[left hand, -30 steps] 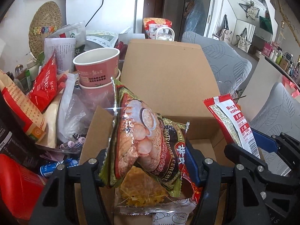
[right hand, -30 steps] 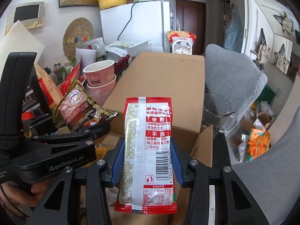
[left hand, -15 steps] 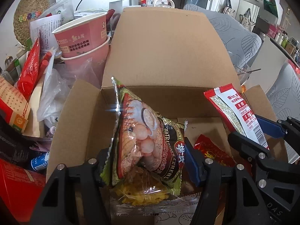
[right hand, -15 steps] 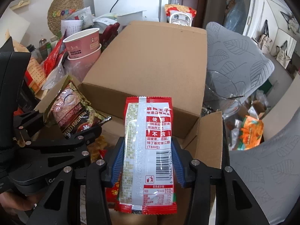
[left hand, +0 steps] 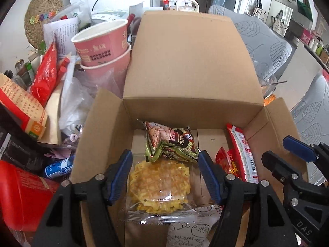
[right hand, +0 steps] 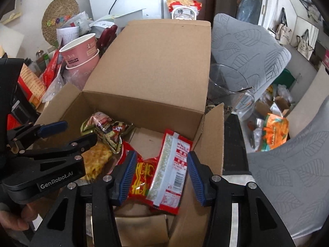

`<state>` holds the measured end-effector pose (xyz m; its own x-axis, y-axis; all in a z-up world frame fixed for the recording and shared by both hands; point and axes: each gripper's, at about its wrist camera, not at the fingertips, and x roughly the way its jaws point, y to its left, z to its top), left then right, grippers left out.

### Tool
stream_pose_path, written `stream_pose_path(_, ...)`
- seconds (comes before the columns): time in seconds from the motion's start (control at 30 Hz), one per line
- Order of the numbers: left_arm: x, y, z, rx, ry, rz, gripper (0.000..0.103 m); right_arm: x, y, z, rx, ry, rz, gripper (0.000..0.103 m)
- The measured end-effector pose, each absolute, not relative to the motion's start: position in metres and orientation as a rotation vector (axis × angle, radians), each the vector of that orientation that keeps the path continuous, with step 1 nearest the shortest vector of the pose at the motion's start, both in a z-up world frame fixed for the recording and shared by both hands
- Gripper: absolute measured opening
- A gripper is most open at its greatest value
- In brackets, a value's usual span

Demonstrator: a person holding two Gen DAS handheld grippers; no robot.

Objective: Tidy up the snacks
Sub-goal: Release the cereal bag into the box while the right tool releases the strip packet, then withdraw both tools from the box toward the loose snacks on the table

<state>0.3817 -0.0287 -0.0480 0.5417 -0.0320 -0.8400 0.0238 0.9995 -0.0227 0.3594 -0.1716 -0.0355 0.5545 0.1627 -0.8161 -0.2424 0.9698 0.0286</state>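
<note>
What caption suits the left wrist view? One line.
Open left gripper above cardboard box, cereal packet just released onto waffle.

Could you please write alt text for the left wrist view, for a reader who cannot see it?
Open left tongs hover over a cardboard box holding a waffle packet, a green snack bag and red packets. Pink cups and clutter stand left; the right tongs show at the right edge.

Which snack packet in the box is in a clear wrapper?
The waffle biscuit, lying flat at the near end of the cardboard box. You see straight through its wrapper; the green cereal packet and red packets are opaque printed foil.
</note>
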Motion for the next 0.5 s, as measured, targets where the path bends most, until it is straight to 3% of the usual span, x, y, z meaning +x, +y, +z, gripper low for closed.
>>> stream_pose_path(0.5, 0.325, -0.035, 0.045, 0.01, 0.809, -0.061, 0.066, 0.31, -0.173, 0.034, -0.051, 0.798, 0.264, 0.051)
